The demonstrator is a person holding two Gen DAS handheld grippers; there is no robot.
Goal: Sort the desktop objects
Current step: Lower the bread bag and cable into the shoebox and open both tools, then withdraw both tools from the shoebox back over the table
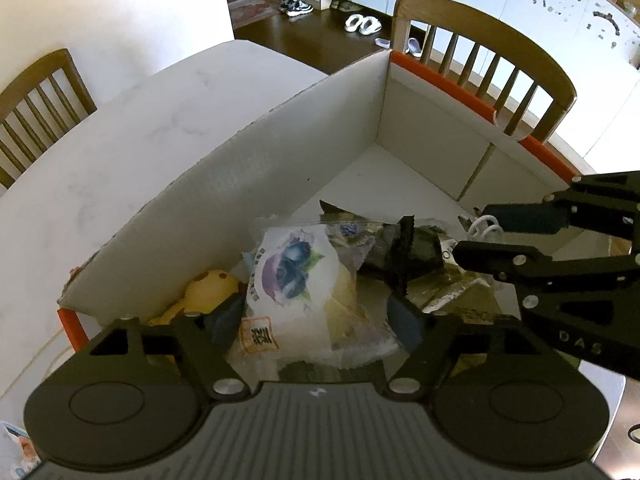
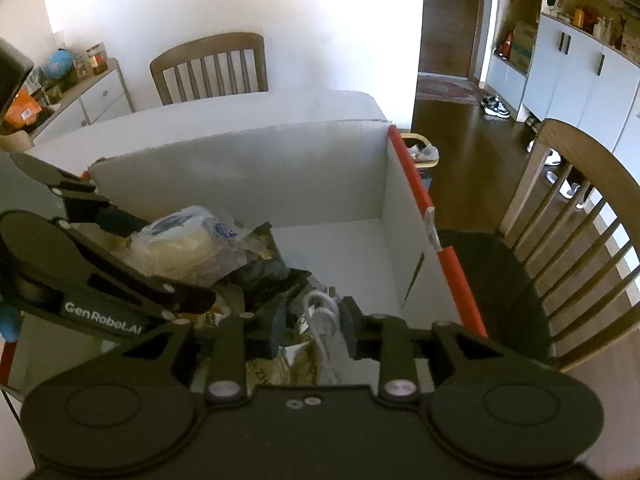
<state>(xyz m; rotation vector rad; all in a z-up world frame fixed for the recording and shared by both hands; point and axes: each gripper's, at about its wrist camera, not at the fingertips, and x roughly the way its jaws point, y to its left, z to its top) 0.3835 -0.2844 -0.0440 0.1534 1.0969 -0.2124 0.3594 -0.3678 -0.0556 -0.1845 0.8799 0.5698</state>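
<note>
Both grippers point down into the white box point(image 1: 280, 152) on the table point(image 1: 120, 128). The left gripper point(image 1: 316, 320) stands released, jaws either side of the blueberry snack bag point(image 1: 296, 280) without pressing it. The right gripper point(image 2: 312, 328) is released around the white cable point(image 2: 324, 320), which lies among wrappers in the box.

White walls point(image 2: 200, 0) and dark wooden floor point(image 2: 472, 136); slatted wooden chairs point(image 1: 480, 60) around the pale marble counter point(image 1: 100, 152); white cabinets point(image 2: 580, 80); shoes point(image 1: 296, 6) near the doorway; bright daylight.
</note>
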